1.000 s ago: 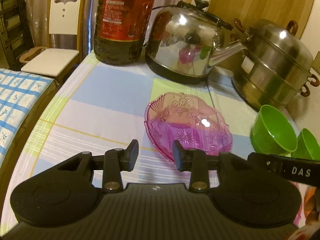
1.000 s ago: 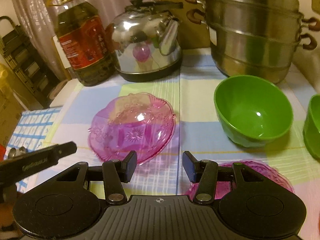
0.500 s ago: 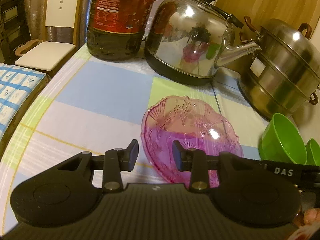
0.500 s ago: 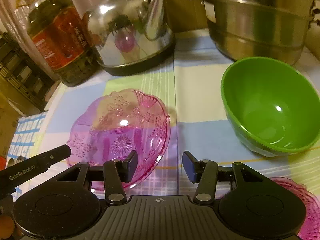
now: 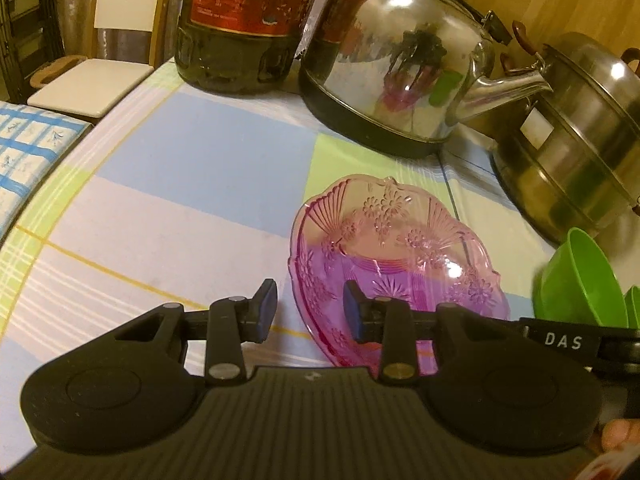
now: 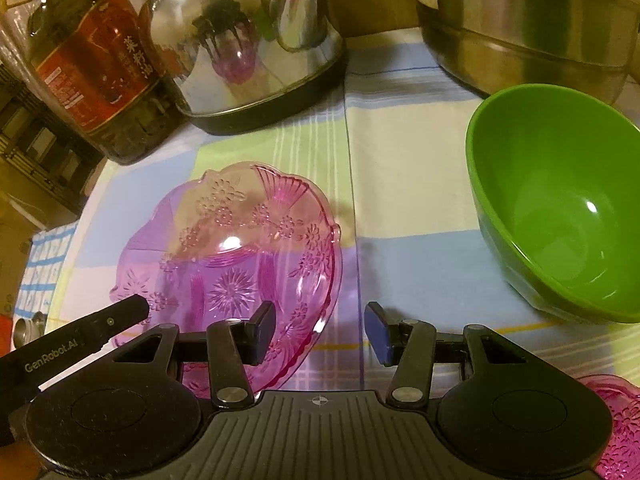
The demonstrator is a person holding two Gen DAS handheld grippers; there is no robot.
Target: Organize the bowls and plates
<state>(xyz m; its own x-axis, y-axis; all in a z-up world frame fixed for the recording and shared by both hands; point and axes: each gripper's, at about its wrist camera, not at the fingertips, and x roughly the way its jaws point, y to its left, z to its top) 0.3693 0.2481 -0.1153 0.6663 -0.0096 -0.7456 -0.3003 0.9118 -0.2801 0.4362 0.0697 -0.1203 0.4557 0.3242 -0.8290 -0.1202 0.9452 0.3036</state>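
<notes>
Where left misses it, second pink dish (image 6: 618, 416) (right view).

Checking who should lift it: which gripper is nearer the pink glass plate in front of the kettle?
Both are close; left slightly. The left gripper straddles the pink glass plate's near-left rim; the right gripper straddles its near-right rim, neither gripping.
</notes>
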